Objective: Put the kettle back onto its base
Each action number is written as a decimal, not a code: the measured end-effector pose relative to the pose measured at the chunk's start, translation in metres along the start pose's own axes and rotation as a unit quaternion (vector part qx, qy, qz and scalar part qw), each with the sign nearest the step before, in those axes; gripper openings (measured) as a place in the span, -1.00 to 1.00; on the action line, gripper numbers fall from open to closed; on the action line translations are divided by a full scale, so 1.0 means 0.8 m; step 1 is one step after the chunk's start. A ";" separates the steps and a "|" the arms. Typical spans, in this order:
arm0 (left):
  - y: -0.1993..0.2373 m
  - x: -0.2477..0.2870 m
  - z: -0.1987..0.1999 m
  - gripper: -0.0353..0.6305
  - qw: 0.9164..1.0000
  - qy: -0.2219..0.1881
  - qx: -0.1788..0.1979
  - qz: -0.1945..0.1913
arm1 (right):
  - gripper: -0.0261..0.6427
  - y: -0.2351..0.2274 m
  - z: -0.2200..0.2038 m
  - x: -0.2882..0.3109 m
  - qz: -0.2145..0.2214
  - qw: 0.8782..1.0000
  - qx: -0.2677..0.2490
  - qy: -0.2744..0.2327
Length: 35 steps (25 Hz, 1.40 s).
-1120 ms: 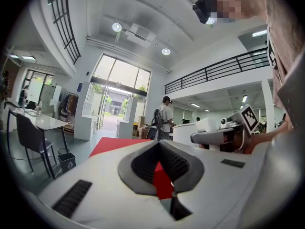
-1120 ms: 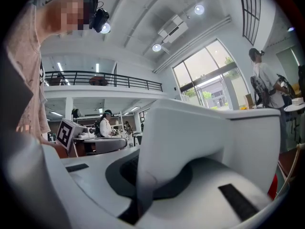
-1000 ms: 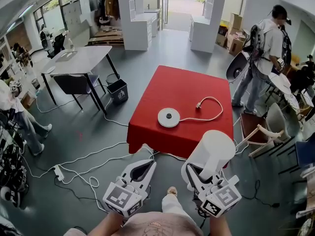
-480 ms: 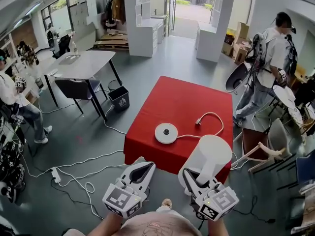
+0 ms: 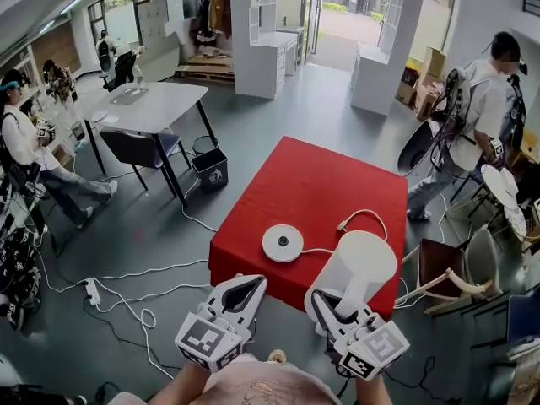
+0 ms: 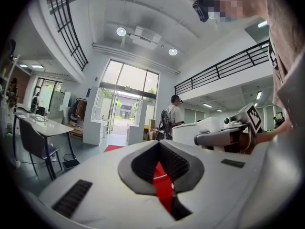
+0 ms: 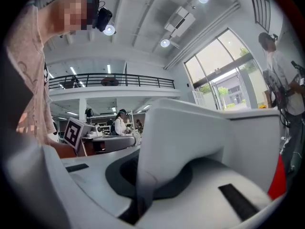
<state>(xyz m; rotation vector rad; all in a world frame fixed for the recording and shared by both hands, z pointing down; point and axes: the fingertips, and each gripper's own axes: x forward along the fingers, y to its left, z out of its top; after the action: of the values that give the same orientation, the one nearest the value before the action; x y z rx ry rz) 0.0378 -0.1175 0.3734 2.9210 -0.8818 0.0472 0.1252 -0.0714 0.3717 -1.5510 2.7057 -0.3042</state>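
Note:
A white kettle (image 5: 359, 268) hangs over the near right edge of the red table (image 5: 325, 180), held by its handle (image 7: 155, 142). My right gripper (image 5: 331, 300) is shut on that handle, and the kettle body (image 7: 248, 137) fills the right gripper view. The round white base (image 5: 283, 243) lies flat on the table, left of the kettle and apart from it, with its cord (image 5: 364, 218) looping to the right. My left gripper (image 5: 242, 292) hovers in front of the table's near edge, shut and holding nothing. Red cloth shows past its pads (image 6: 143, 163) in the left gripper view.
A person (image 5: 481, 133) stands right of the table beside a wooden chair (image 5: 451, 272). At the left are a white table (image 5: 152, 104), a dark chair, a black bin (image 5: 211, 169) and another person (image 5: 34, 154). Cables and a power strip (image 5: 91, 292) lie on the floor.
Both grippers and the kettle have come closer to the red table. The kettle now overlaps the table's near right edge. The jaws stayed as they were.

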 end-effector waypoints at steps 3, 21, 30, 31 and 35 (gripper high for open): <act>0.011 0.010 0.002 -0.94 1.000 0.008 -0.002 0.001 | -0.87 -0.012 0.007 0.013 0.004 1.000 0.003 0.000; 0.068 0.075 -0.015 -0.94 0.999 0.036 -0.006 -0.032 | -0.87 -0.071 0.007 0.078 -0.016 1.000 0.008 -0.006; 0.087 0.094 -0.019 -0.94 0.999 0.038 -0.002 -0.031 | -0.87 -0.091 0.005 0.117 0.006 1.000 0.014 0.006; 0.092 0.095 -0.019 -0.94 0.999 0.036 0.001 -0.029 | -0.87 -0.093 0.005 0.124 0.010 1.000 0.013 0.007; 0.110 0.098 -0.021 -0.94 0.999 0.033 -0.003 -0.011 | -0.87 -0.101 0.007 0.154 0.027 1.000 0.009 0.008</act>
<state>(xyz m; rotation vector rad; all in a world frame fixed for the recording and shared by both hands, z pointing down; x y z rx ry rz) 0.0544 -0.2316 0.4012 2.9043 -0.8371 0.1372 0.1322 -0.2174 0.3907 -1.4750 2.7426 -0.3406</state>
